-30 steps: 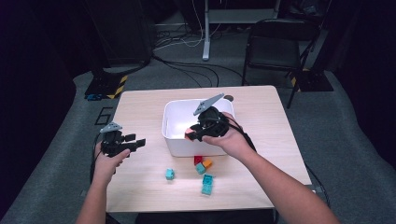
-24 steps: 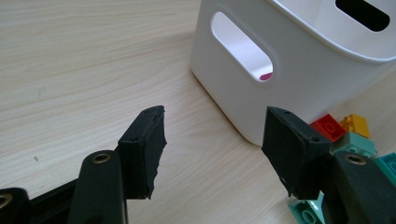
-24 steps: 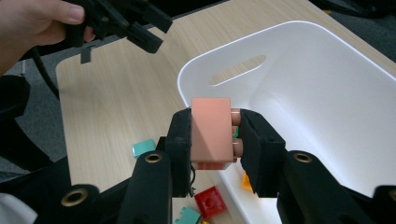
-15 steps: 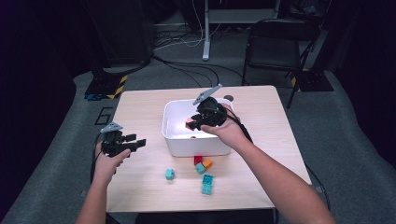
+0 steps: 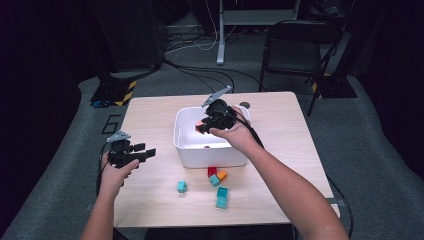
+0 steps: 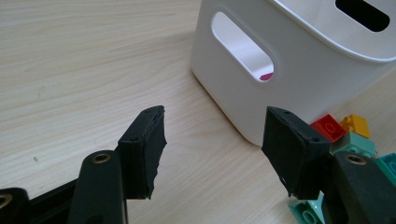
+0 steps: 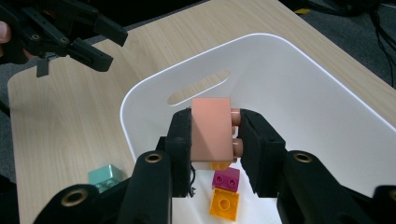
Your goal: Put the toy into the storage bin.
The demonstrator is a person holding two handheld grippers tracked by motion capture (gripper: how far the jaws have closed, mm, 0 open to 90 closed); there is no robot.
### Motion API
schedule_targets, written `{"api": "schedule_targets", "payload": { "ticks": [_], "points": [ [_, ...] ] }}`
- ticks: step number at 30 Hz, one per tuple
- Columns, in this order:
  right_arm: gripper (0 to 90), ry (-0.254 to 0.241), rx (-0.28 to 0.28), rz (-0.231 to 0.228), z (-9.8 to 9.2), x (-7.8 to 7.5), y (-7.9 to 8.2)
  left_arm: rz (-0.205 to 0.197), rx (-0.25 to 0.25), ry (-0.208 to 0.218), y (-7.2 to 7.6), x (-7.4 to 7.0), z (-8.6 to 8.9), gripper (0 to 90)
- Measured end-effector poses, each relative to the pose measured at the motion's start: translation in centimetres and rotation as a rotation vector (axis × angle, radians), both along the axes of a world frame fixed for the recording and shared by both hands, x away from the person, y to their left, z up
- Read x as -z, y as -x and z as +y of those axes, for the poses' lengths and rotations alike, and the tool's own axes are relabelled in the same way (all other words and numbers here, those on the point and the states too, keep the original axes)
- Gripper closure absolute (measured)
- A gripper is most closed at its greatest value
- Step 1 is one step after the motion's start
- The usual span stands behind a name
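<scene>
My right gripper [image 5: 204,126] hangs over the white bin [image 5: 180,137], shut on a salmon-pink brick [image 5: 199,127]. In the right gripper view the brick [image 7: 210,126] stands upright between the pads of this gripper [image 7: 215,119], studs to the right, above the bin [image 7: 289,93]. On the bin's floor lie a magenta brick [image 7: 226,178] and an orange brick [image 7: 224,203]. At the table's left my left gripper [image 5: 145,152] is open with nothing between its pads. In its own view the gripper [image 6: 215,140] points at the bin's wall [image 6: 299,79].
Loose bricks lie in front of the bin: a red one [image 5: 212,171], an orange one [image 5: 222,174], a teal one [image 5: 181,186] and a teal stack [image 5: 222,197]. A black chair [image 5: 295,45] stands beyond the table's far right corner, and cables run over the floor.
My right gripper has carried the pink brick farther back and to the left over the bin. The left gripper has kept its place.
</scene>
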State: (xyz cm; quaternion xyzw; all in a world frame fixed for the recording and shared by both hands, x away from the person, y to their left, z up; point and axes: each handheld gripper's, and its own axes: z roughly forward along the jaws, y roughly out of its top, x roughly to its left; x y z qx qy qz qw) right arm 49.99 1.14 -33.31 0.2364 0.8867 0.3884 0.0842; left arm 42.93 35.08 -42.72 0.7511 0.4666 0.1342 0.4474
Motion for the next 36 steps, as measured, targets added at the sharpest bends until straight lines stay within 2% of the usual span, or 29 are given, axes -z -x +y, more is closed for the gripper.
{"api": "schedule_targets", "payload": {
  "ticks": [15, 16, 20, 22, 23, 25, 33, 36],
  "points": [
    [65.7, -0.008, 0.041, 0.007, 1.6, 1.8, -2.8, 0.002, -0.001, 0.005, 0.0, 0.0, 0.0, 38.9],
    [65.6, 0.002, 0.039, -0.001, 1.6, 2.0, -3.1, 0.003, -0.001, 0.005, 0.0, 0.0, 0.0, 38.9],
    [65.6, 0.006, 0.073, 0.02, 1.8, 2.7, -3.9, 0.0, -0.003, 0.006, 0.0, 0.1, 0.1, 38.9],
    [65.6, 0.018, 0.062, 0.004, 1.7, 3.1, -4.5, 0.0, -0.004, 0.008, -0.1, 0.1, 0.2, 38.9],
    [65.6, 0.018, 0.077, 0.013, 1.7, 3.3, -4.6, 0.0, -0.003, 0.008, -0.1, 0.1, 0.1, 38.8],
    [65.6, 0.021, 0.071, 0.006, 1.6, 3.5, -5.0, 0.004, -0.003, 0.006, 0.0, 0.1, 0.1, 38.9],
    [65.1, 0.046, 0.092, 0.02, 1.6, 4.3, -5.7, 0.002, 0.007, 0.007, 0.0, 0.0, 0.0, 38.9],
    [61.9, 0.057, 0.094, 0.024, 1.7, 4.5, -5.6, -0.002, 0.008, 0.002, -0.1, 0.1, 0.0, 38.9]
  ]
}}
